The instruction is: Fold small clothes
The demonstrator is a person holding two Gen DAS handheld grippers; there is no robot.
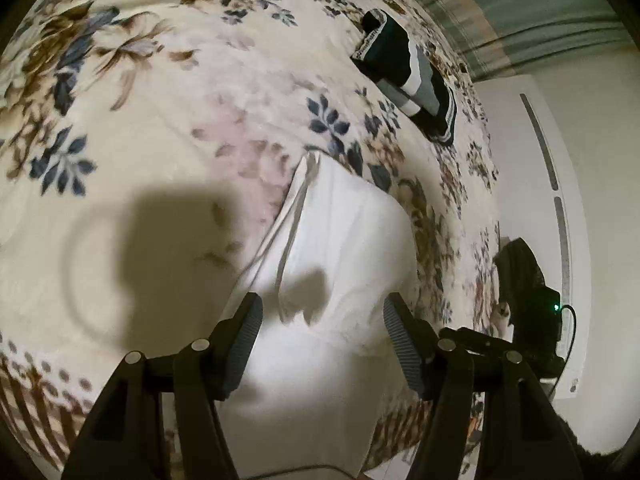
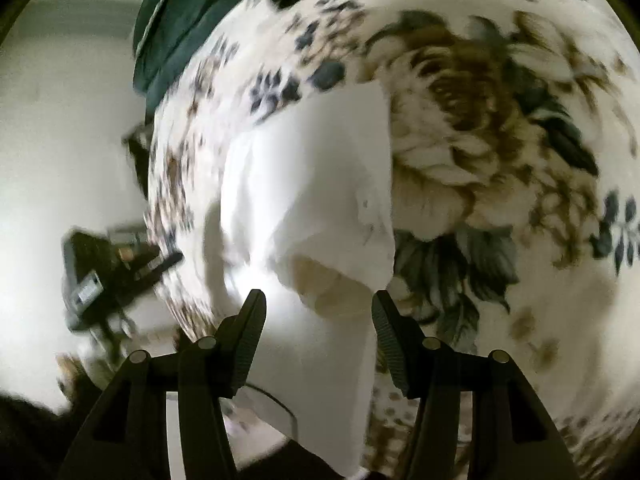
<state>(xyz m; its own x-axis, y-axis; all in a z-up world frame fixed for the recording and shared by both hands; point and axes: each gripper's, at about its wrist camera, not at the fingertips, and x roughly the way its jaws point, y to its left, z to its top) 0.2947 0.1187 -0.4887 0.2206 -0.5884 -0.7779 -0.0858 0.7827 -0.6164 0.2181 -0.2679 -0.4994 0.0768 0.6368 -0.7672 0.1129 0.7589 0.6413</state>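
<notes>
A white garment [image 1: 340, 248] lies partly folded on a floral blanket [image 1: 160, 120], one folded edge running from far centre toward me. My left gripper [image 1: 322, 312] is open just above its near part, with nothing between the fingers. The right wrist view is blurred by motion. There the same white garment [image 2: 312, 184] lies on the blanket [image 2: 500, 152], with a raised flap near the fingertips. My right gripper [image 2: 318, 304] is open over that flap and holds nothing. The other gripper shows at the bed edge in each view [image 1: 524, 292] [image 2: 112, 272].
A folded dark garment with white and grey stripes [image 1: 412, 76] lies at the blanket's far right. A dark green cloth [image 2: 180, 24] sits at the far left in the right wrist view. The bed edge drops to a white floor [image 1: 580, 200] on the right.
</notes>
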